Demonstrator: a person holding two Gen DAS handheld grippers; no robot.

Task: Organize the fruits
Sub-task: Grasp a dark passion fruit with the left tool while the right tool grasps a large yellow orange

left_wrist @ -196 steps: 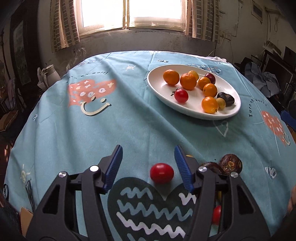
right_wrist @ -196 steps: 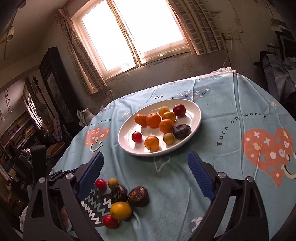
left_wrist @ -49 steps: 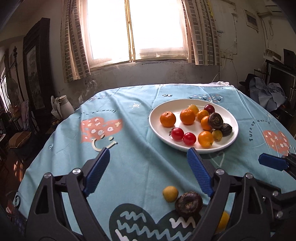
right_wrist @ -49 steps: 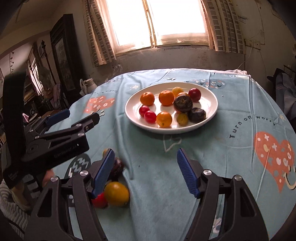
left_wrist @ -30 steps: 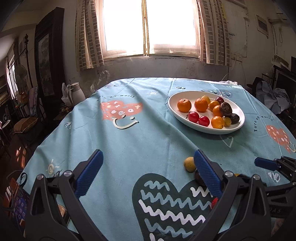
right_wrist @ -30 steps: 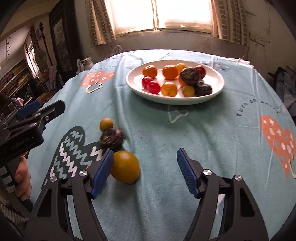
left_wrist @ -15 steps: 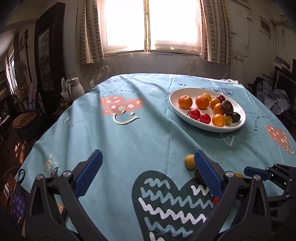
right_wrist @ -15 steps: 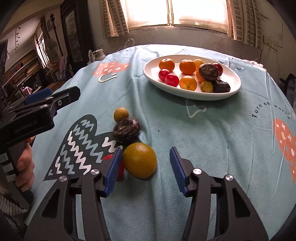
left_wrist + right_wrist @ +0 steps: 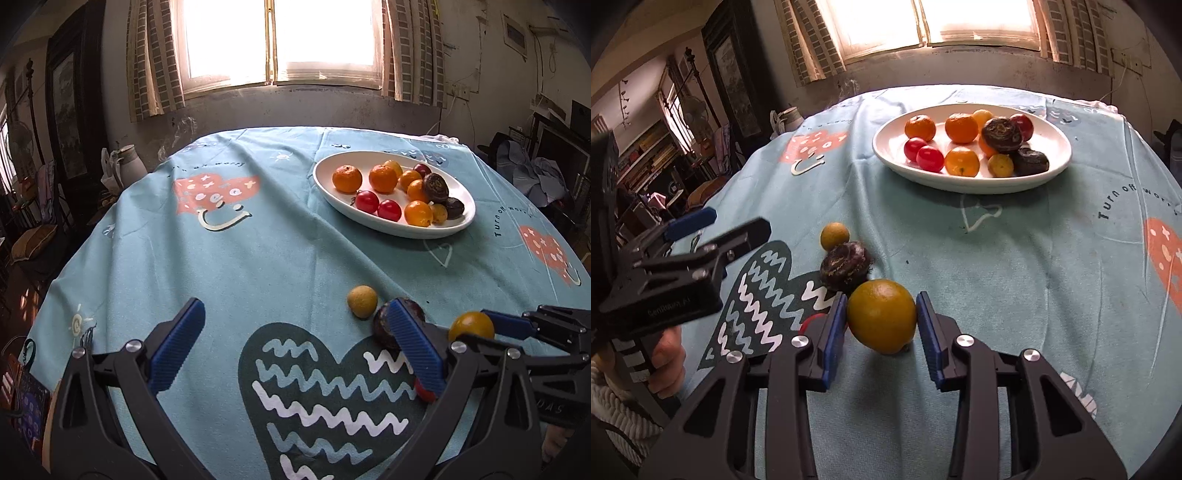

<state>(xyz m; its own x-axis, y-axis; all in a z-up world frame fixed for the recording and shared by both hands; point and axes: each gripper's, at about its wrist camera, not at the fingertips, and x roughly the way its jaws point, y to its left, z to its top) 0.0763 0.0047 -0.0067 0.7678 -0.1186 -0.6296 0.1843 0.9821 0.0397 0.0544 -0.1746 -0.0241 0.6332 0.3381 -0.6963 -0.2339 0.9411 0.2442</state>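
A yellow-orange fruit (image 9: 882,320) sits on the blue tablecloth between the pads of my right gripper (image 9: 881,300). Its jaws are closing, and both pads touch the fruit's sides. Just beyond lie a dark wrinkled fruit (image 9: 846,264), a small yellow fruit (image 9: 834,235) and a red tomato (image 9: 812,320), half hidden behind the left finger. The white oval plate (image 9: 1054,146) at the far side holds several oranges, tomatoes and dark fruits. My left gripper (image 9: 293,310) hangs open and empty over the dark heart print, left of the yellow-orange fruit (image 9: 471,325).
A person's hand (image 9: 666,360) grips the left tool's handle at the lower left. The round table's edge (image 9: 74,258) drops off at the left toward a jug (image 9: 127,166) and furniture. Bare cloth lies between the loose fruits and the plate (image 9: 325,186).
My right gripper's jaws have narrowed from wide apart until they meet the yellow-orange fruit, which now sits centred between them. The left gripper has stayed open and almost still.
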